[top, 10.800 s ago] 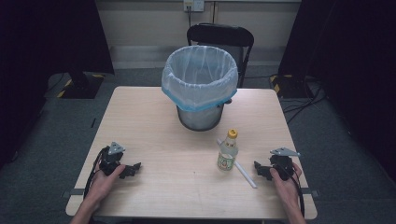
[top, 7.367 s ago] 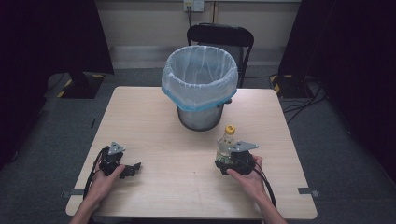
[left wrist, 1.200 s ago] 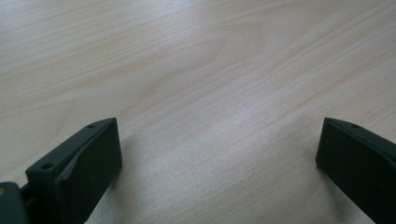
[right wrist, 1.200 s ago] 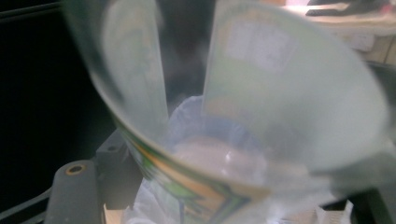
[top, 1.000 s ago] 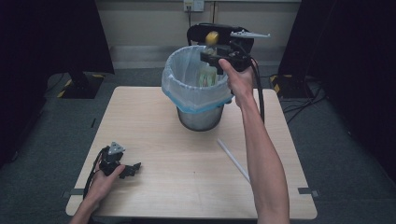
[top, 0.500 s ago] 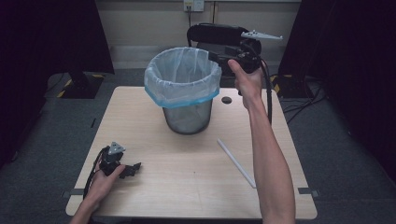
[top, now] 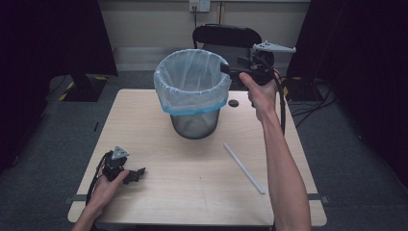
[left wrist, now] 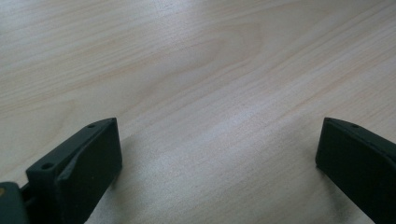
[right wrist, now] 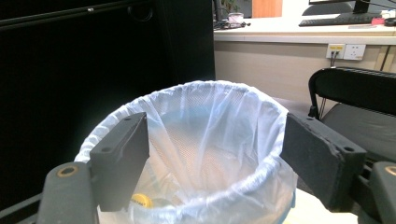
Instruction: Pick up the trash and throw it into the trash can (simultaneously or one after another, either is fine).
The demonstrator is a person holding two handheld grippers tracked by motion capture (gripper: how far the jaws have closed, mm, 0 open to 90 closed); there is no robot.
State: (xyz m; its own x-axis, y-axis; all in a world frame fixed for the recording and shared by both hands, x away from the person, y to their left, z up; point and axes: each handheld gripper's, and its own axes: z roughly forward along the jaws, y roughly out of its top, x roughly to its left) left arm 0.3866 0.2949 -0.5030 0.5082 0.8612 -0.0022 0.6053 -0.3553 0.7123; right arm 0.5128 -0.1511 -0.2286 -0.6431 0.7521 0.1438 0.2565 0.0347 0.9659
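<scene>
A metal bin (top: pixel 195 124) lined with a clear, blue-edged bag (top: pixel 191 86) stands at the middle back of the table. Deep inside it lies a bottle with a yellow cap (right wrist: pixel 140 201). My right gripper (top: pixel 228 70) is held in the air just beside the bin's right rim. It is open and empty, and its jaws frame the bag's mouth (right wrist: pixel 205 140) in the right gripper view (right wrist: pixel 215 123). My left gripper (top: pixel 137 173) rests on the table at the front left. It is open over bare wood (left wrist: pixel 219 123).
A thin white stick (top: pixel 243 167) lies on the table right of centre, slanting toward the front edge. A small dark hole (top: pixel 233 103) sits in the tabletop right of the bin. A black chair (top: pixel 226 36) stands behind the table.
A second ago my right gripper held the bottle over the bin. The bottle now lies inside, and the gripper is open beside the right rim. The bin shifted slightly left.
</scene>
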